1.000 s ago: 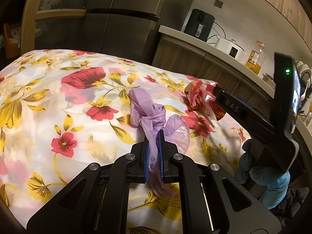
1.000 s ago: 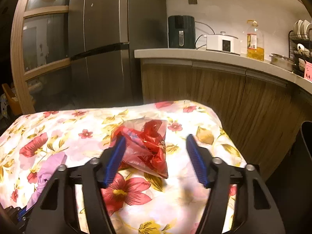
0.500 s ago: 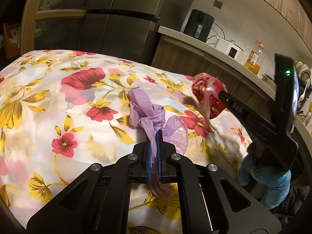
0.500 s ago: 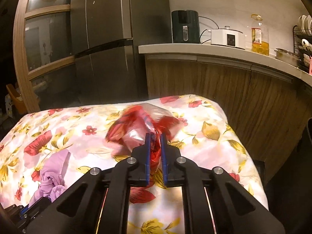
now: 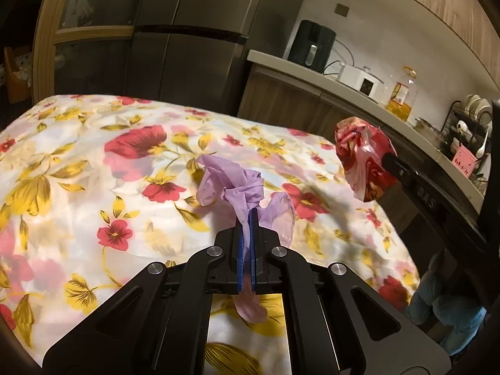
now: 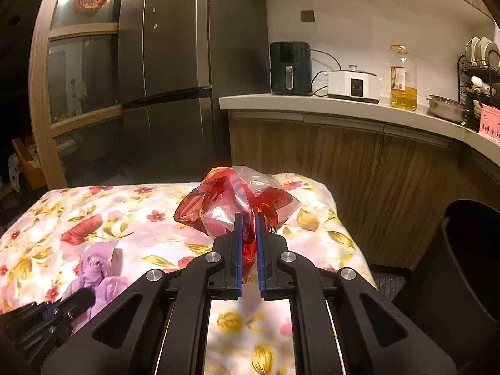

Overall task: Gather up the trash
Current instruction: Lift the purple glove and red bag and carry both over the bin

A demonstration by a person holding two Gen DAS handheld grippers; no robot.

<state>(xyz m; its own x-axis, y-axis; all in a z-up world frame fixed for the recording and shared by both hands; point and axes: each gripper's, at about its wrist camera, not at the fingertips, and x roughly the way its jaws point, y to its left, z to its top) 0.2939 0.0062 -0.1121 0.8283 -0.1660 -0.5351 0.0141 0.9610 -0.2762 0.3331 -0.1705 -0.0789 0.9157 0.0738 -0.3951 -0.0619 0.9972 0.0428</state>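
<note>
We take the table with the floral cloth as our landmark. Above its near edge, the left gripper has its blue pads pressed together on a crumpled purple plastic bag. Most of the bag bunches beyond the fingertips and rests on the cloth, while a pale tail hangs down behind the pads. In the right wrist view we see the same purple plastic bag at the lower left of the table, with the left gripper's black tips at it.

Toward the table's right end, the right gripper pinches a red and clear plastic wrapper between its blue pads, which stand nearly closed with the crumpled film filling the narrow gap. In the left wrist view we see the red and clear plastic wrapper held clear of the cloth, off the table's right edge, at the tip of the right gripper's black finger.

To the right of the table, on the floor, stands a dark bin. Behind the table rise a dark refrigerator and a wooden counter carrying appliances and an oil bottle.
</note>
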